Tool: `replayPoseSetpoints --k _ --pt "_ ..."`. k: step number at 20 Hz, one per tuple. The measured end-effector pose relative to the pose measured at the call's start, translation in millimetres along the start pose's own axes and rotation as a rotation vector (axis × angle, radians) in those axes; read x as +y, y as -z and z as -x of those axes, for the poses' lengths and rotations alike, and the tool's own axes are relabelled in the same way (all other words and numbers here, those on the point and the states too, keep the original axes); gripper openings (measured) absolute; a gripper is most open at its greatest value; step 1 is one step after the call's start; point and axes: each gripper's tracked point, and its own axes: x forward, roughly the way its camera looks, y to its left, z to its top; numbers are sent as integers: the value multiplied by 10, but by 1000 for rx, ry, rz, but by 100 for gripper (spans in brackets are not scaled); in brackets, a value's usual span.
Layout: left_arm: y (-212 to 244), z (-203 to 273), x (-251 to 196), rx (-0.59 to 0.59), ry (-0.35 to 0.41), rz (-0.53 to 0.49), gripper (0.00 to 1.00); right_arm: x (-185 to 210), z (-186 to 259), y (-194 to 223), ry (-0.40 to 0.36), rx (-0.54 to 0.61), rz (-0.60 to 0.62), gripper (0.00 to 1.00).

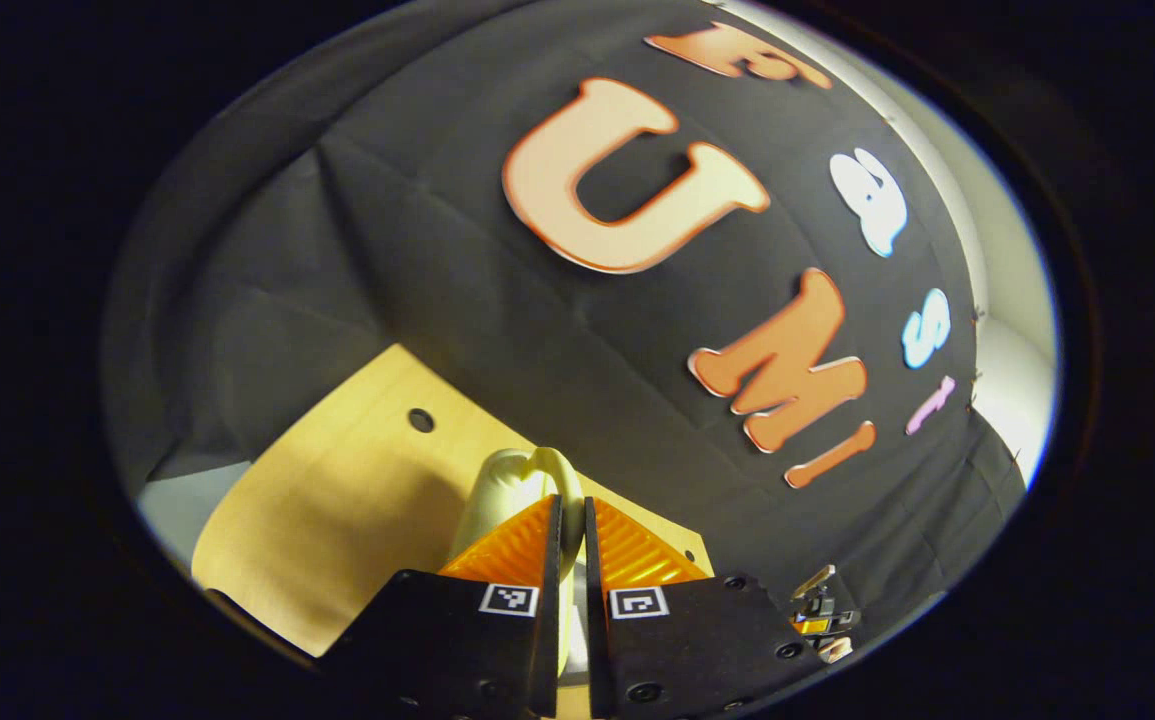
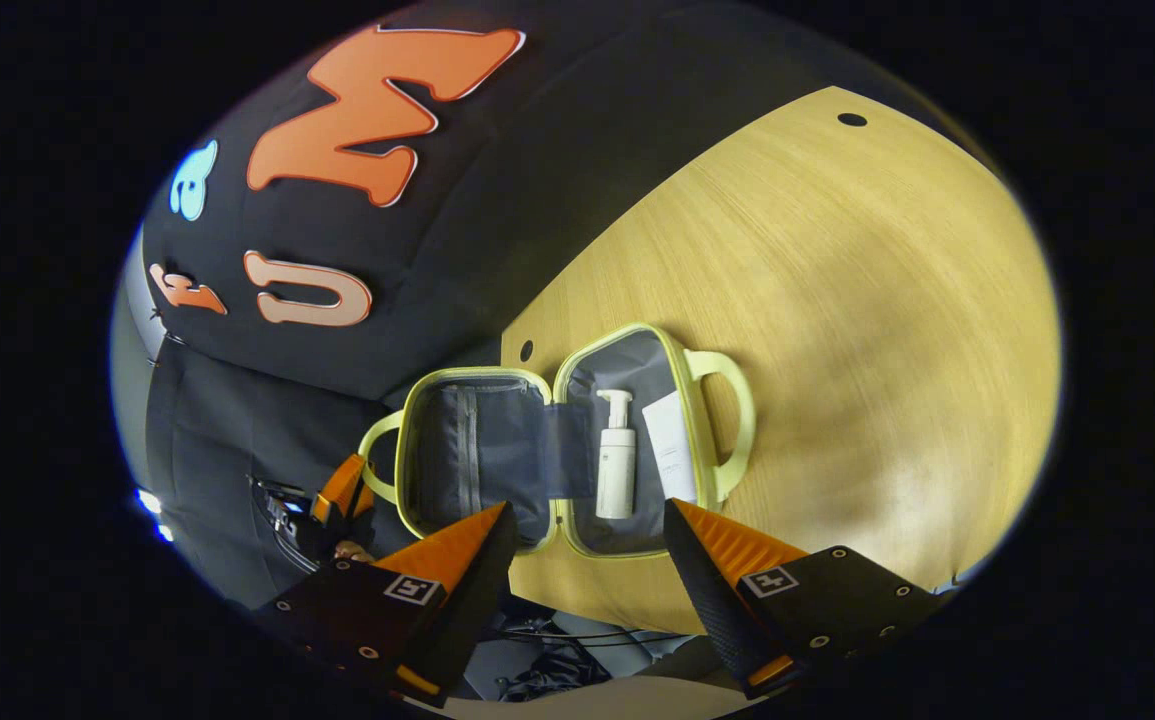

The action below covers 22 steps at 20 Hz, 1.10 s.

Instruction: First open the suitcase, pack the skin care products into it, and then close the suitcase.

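Right gripper view: the suitcase [image 2: 557, 440] lies open flat on the table [image 2: 837, 330], both halves lining-up. The half toward 3 o'clock holds a pump bottle [image 2: 616, 460], lying with its nozzle toward 12 o'clock, and just beside it at 3 o'clock a flat white tube [image 2: 669, 447]. The half toward 9 o'clock has a zipped pocket. Each half carries a pale handle on its outer edge. The right gripper [image 2: 587, 520] hangs at 6 o'clock of the case with its fingers spread wide, released, nothing between them. The left gripper [image 2: 342, 500] shows at 9 o'clock, at the handle [image 2: 373, 452] of the zipped half.

Left gripper view: the left gripper [image 1: 572, 515] is clenched on that handle [image 1: 512, 490], both fingers pressing its pale loop, which rises toward 12 o'clock above the tips. The table [image 1: 337, 500] lies at 8 o'clock. The right gripper [image 1: 822, 615] shows small at 4 o'clock.
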Motion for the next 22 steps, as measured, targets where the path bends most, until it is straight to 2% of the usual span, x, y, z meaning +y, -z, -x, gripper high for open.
replayPoseSetpoints --k 5,9,12,14,16,19,21,22 --pt "684 -553 -1097 97 36 -121 12 -507 436 -282 -8 -51 -32 93" --pt "1437 -1052 -1572 173 39 -199 12 -982 869 -548 41 -108 -20 94" --pt "2118 -1467 -1669 254 21 -242 12 -1271 1179 -713 94 -157 11 93" --pt "2567 -1712 -1657 305 -6 -291 12 -1331 1306 -767 91 -173 0 93" --pt "3037 -1956 -1565 365 -49 -339 13 -1389 1390 -810 105 -198 6 94" --pt "3722 -2149 -1363 467 -134 -372 13 -1406 1474 -941 165 -252 87 94" --pt "3811 -2150 -1315 459 -181 -434 14 -1269 1533 -1154 194 -324 161 94" --pt "3730 -2110 -1364 438 -190 -489 19 -1164 1609 -1268 202 -371 206 94"
